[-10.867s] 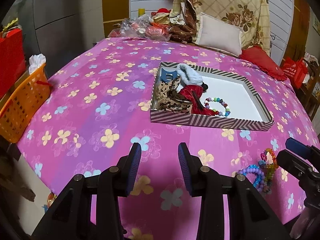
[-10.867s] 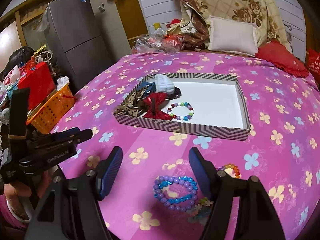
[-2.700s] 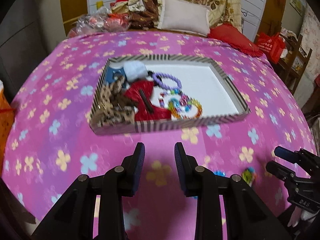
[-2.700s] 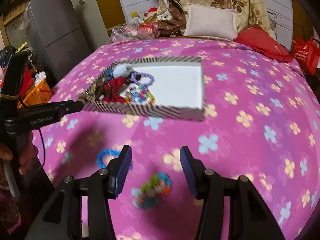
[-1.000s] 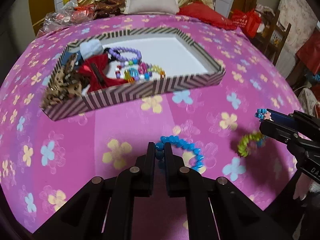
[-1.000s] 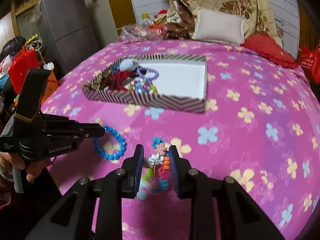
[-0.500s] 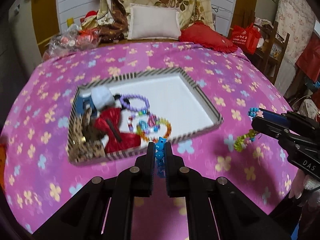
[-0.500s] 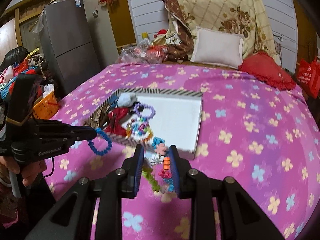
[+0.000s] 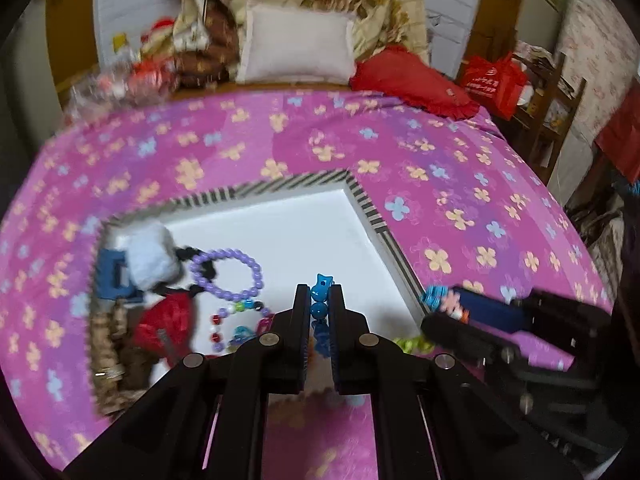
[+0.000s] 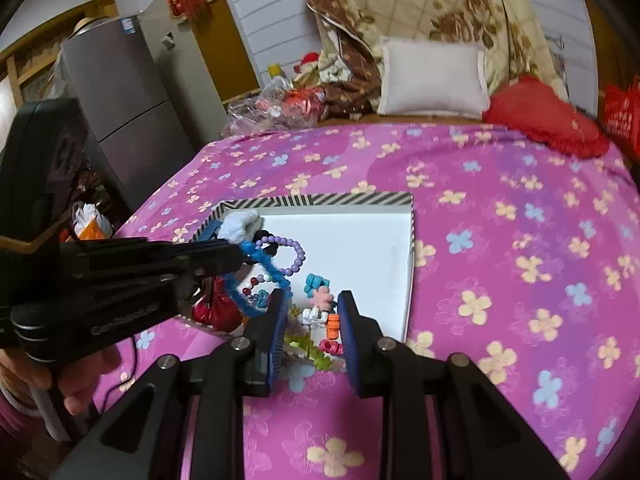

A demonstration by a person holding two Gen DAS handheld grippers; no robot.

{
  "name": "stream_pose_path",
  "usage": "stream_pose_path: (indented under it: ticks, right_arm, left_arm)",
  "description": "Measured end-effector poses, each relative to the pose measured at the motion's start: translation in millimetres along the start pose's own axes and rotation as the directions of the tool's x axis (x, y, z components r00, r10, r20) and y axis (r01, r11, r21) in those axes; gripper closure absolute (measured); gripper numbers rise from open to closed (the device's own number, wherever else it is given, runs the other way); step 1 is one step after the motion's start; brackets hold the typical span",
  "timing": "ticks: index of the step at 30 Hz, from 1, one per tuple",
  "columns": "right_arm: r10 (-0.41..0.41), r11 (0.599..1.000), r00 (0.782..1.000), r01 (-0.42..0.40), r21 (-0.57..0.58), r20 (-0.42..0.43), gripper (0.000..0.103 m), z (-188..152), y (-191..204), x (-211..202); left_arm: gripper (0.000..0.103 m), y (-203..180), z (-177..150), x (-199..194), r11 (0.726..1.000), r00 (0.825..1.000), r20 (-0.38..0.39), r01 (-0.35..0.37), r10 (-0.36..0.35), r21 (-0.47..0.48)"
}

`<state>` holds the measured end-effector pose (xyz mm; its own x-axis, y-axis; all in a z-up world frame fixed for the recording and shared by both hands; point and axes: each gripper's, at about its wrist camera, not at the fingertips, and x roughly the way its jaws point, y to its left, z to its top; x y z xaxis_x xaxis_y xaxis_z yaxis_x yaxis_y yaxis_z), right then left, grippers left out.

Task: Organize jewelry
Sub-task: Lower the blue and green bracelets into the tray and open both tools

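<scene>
- Carrying step: my left gripper (image 9: 319, 307) is clamped on the blue bead bracelet (image 9: 320, 300), which hangs over the striped tray (image 9: 372, 210), above its white floor.
- My right gripper (image 10: 313, 312) pinches the multicoloured charm bracelet (image 10: 320, 308) just above the tray's near wall.
- Next, I judge: lower both beside the purple bracelet (image 9: 226, 274), then part the jaws.

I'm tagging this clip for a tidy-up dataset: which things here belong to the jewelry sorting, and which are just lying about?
Part of the job:
- striped box
- blue bead bracelet, clamped in the left gripper
- multicolour bracelet, clamped in the right gripper
- purple bead bracelet, already in the box

Just lying about:
- white pillow
- red cushion
- grey fridge
</scene>
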<state>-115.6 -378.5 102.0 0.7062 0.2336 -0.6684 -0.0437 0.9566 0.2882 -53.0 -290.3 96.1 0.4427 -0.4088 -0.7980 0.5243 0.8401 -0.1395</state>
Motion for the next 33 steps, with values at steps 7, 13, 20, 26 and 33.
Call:
stream_pose_path:
  ticks: [7,13,20,26,33]
  right_arm:
    - [-0.035,0.999,0.995,0.038,0.023,-0.097,0.077,4,-24,57]
    - [-0.085,0.996,0.99,0.087,0.014,-0.116,0.077,13,-36,86]
    - [-0.136,0.99,0.986,0.138,0.012,-0.101,0.071,15,-38,93]
    - [-0.128,0.991,0.991,0.13,0.03,-0.049,0.058,6,-35,59]
    - [-0.17,0.985,0.985,0.17,0.004,0.024,0.044,-13,-9,15]
  left_arm:
    - [0.091,22,6,60,0.997,0.994,-0.09,-0.065,0.062,-0.041]
    - [0.091,40,17,85,0.988,0.984,-0.125,-0.138,0.128,-0.073]
    - [0.091,44,23,91,0.984,0.983,-0.13,-0.143,0.129,-0.106]
    - [0.066,37,15,72,0.987,0.987,-0.091,-0.137,0.129,-0.084]
    - [0.065,36,-12,23,0.98,0.983,-0.005,-0.186,0.186,-0.077]
